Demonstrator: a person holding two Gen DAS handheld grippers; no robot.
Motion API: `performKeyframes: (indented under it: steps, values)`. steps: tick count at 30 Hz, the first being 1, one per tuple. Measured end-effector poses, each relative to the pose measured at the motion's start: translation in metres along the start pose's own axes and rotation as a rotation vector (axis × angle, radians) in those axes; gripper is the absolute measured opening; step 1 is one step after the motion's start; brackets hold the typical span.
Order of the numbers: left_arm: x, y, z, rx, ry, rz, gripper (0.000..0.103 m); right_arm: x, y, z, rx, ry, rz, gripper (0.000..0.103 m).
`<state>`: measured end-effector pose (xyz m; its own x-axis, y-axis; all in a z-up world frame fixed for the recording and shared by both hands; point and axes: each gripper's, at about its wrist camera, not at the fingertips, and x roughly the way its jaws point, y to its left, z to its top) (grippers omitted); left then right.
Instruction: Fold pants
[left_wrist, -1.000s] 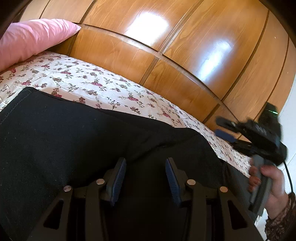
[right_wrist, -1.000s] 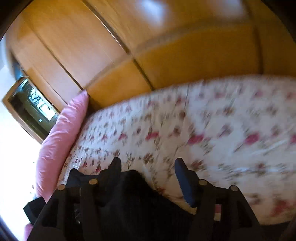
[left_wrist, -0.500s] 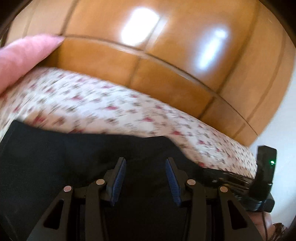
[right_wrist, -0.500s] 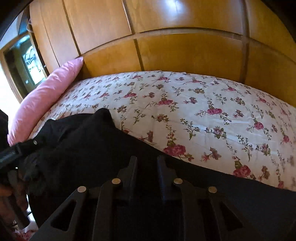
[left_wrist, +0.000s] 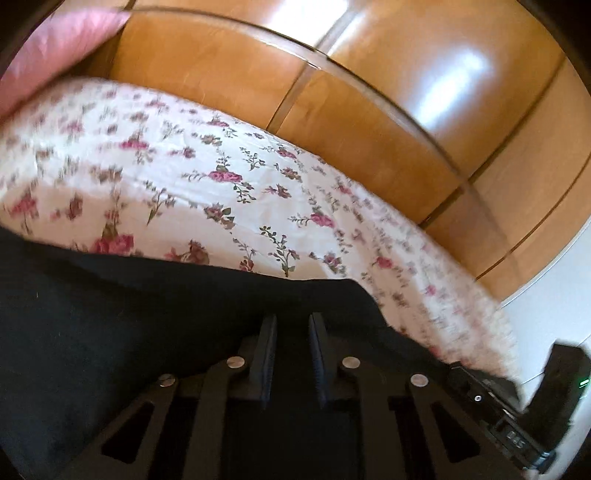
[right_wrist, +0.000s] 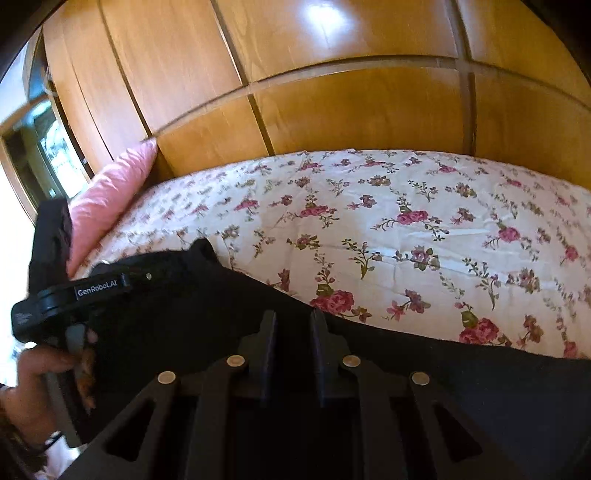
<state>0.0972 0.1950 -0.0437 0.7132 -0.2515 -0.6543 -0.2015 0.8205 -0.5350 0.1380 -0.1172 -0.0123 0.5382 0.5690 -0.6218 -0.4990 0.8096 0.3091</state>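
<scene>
Black pants (left_wrist: 110, 332) lie on the floral bedspread (left_wrist: 221, 177) and fill the lower part of both views (right_wrist: 461, 398). My left gripper (left_wrist: 292, 325) is shut on the near edge of the pants. My right gripper (right_wrist: 292, 321) is shut on the same near edge of the pants further to the right. The left gripper's body (right_wrist: 74, 291) and the hand that holds it show at the left of the right wrist view. The right gripper's body (left_wrist: 517, 413) shows at the lower right of the left wrist view.
A pink pillow (right_wrist: 110, 199) lies at the left end of the bed, also in the left wrist view (left_wrist: 48, 48). A glossy wooden wardrobe (right_wrist: 332, 92) stands right behind the bed. A window (right_wrist: 40, 147) is at the far left.
My left gripper's fingers have closed on the pants. My right gripper closed on the pants half a second earlier. Both grippers have shifted along the near edge and now sit side by side.
</scene>
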Motion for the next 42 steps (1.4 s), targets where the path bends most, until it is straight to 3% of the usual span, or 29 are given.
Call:
performKeyframes:
  steps: [2,5,7,10,12,14,16,18,19,24,28,31,35,39,42]
  values:
    - [-0.009,0.003,0.0,-0.031,-0.006,-0.025,0.025,-0.024,-0.006,-0.003,0.072,-0.062,0.005,0.024]
    - [-0.026,-0.009,-0.003,0.014,-0.045,0.053,0.033,-0.048,-0.012,-0.012,0.111,-0.09,0.019,0.036]
    - [-0.032,-0.023,-0.007,0.074,-0.058,0.112,0.041,-0.056,-0.011,-0.021,0.069,-0.055,-0.044,0.037]
    - [-0.04,-0.044,-0.019,0.151,-0.07,0.116,0.05,-0.062,-0.011,-0.036,-0.013,-0.008,-0.169,0.037]
    - [-0.041,-0.061,-0.027,0.2,-0.08,0.129,0.051,-0.064,-0.016,-0.044,-0.046,0.006,-0.235,0.037]
    - [-0.041,-0.076,-0.033,0.247,-0.081,0.141,0.051,-0.069,-0.024,-0.05,-0.037,0.008,-0.238,0.037]
    - [-0.038,-0.091,-0.039,0.306,-0.079,0.158,0.051,-0.078,-0.034,-0.054,0.006,-0.002,-0.213,0.043]
    - [-0.032,-0.103,-0.046,0.361,-0.078,0.165,0.051,-0.087,-0.044,-0.055,0.044,-0.017,-0.205,0.057]
    - [-0.027,-0.106,-0.05,0.382,-0.069,0.173,0.051,-0.092,-0.047,-0.057,0.05,-0.023,-0.213,0.059]
    - [-0.002,-0.097,-0.066,0.402,-0.009,0.225,0.051,-0.111,-0.07,-0.064,0.07,-0.029,-0.295,0.059]
    - [-0.002,-0.093,-0.068,0.391,-0.025,0.209,0.052,-0.124,-0.097,-0.073,0.117,-0.036,-0.35,0.062]
    - [-0.002,-0.093,-0.071,0.405,-0.033,0.219,0.053,-0.127,-0.112,-0.076,0.13,-0.036,-0.327,0.062]
    - [0.0,-0.096,-0.073,0.423,-0.04,0.234,0.054,-0.122,-0.109,-0.075,0.09,-0.023,-0.283,0.081]
    - [-0.003,-0.091,-0.072,0.405,-0.039,0.206,0.054,-0.112,-0.093,-0.08,0.003,-0.005,-0.306,0.099]
    - [-0.004,-0.089,-0.071,0.395,-0.041,0.192,0.054,-0.109,-0.09,-0.082,0.026,-0.01,-0.314,0.103]
